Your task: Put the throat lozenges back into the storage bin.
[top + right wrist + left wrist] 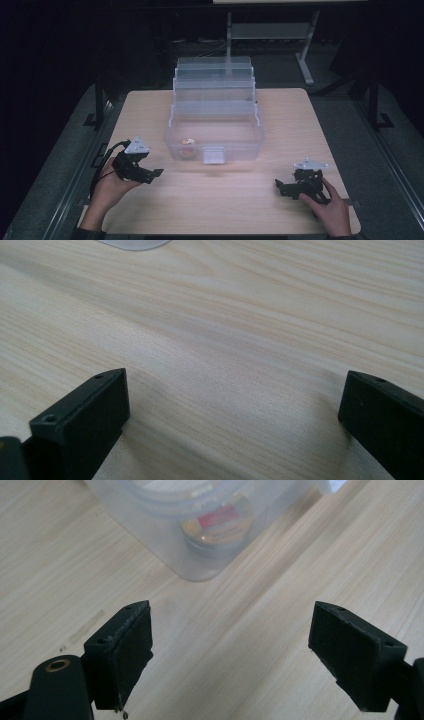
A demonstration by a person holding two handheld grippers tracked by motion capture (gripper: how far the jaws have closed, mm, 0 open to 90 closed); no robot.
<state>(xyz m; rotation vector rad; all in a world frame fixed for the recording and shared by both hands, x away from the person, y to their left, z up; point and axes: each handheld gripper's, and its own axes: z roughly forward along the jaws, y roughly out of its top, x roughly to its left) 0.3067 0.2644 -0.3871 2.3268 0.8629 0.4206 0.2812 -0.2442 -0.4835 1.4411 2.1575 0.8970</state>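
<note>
1. I see the clear box [215, 135] in the middle of the surface [300, 125], its tiered trays folded open and stepped back toward the far edge.
2. Inside its lower tub, near the front left corner, lies a small round tin [188, 142] with a red and orange label; in the left gripper view I see the tin [217, 525] through the clear wall, blurred.
3. A pale latch [214, 155] hangs at the middle of the box's front wall.
4. My left gripper [155, 174] sits near the left edge, just in front of the box's front left corner and apart from it; its jaws point right, toward the centre.
5. In the left gripper view its jaws stand wide apart with nothing between them, bare wood under them, the box corner [200, 570] ahead.
6. My right gripper [278, 185] rests low near the front right, well apart from the box, jaws pointing left.
7. In the right gripper view its jaws are also spread wide and empty over bare wood.
8. Each gripper is held by a hand, left hand [107, 187] and right hand [331, 207], coming in from the near edge.
</note>
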